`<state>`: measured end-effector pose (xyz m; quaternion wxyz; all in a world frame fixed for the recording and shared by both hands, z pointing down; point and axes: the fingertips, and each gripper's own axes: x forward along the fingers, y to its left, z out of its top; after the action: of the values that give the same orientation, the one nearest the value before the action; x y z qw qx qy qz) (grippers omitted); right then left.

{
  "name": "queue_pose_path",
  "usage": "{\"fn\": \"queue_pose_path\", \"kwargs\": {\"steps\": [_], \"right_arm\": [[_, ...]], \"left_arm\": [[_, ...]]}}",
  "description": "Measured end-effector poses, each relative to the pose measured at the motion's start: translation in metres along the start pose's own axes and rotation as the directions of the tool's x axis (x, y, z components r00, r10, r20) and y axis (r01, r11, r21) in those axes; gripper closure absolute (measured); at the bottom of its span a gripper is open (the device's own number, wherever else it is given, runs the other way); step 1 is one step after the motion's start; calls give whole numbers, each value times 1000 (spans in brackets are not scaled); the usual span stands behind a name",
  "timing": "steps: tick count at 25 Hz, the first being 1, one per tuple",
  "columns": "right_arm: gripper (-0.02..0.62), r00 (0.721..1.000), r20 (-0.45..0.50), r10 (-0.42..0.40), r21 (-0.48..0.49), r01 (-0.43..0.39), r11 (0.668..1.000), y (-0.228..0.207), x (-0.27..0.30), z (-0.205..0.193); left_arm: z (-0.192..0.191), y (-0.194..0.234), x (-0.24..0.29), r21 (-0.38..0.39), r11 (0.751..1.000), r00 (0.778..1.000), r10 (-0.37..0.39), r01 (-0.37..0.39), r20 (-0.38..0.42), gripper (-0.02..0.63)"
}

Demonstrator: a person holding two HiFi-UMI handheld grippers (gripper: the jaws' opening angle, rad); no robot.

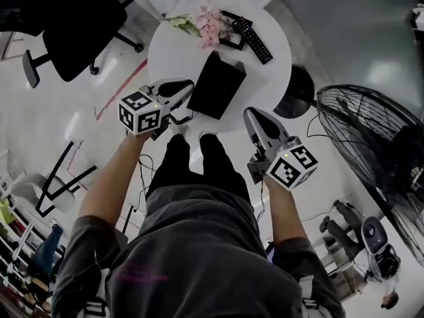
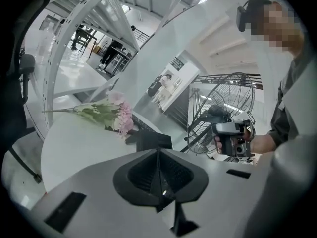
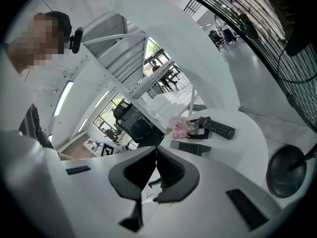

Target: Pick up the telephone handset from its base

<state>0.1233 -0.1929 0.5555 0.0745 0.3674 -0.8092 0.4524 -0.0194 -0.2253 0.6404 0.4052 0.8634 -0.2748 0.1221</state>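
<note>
Your left tongs (image 2: 158, 155) and right tongs (image 3: 156, 152) are both clenched, empty; reach the black telephone (image 1: 215, 85) like that and you'll shove it across the table (image 1: 165, 55).

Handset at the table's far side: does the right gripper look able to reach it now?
Probably yes: only bare table lies between the right gripper and the handset; its shut jaws must open first.
</note>
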Motion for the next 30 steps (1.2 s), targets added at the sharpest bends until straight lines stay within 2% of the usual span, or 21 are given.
{"fn": "queue_pose_path", "kwargs": {"steps": [3,7,14,22,30], "right_arm": [[574,1000,-6,-5,12,6,1000,-8,4,-2],[574,1000,-16,-10,24,10,1000,-14,5,-7],[574,999,-33,-23,47,25,999,-22,4,-20],[574,998,-48,-33,59,36,998,-27,1,-31],[574,998,-47,-32,62,34,997,-25,-1,-35]], "left_arm": [[-7,8,12,0,1000,1000,-2,2,-25,586],[-16,15,23,0,1000,998,-4,4,-70,507],[-34,23,37,-24,999,992,-29,26,-124,453],[-38,24,51,-43,997,988,-75,70,-134,451],[-37,24,52,-54,994,985,-103,96,-136,488]]}}
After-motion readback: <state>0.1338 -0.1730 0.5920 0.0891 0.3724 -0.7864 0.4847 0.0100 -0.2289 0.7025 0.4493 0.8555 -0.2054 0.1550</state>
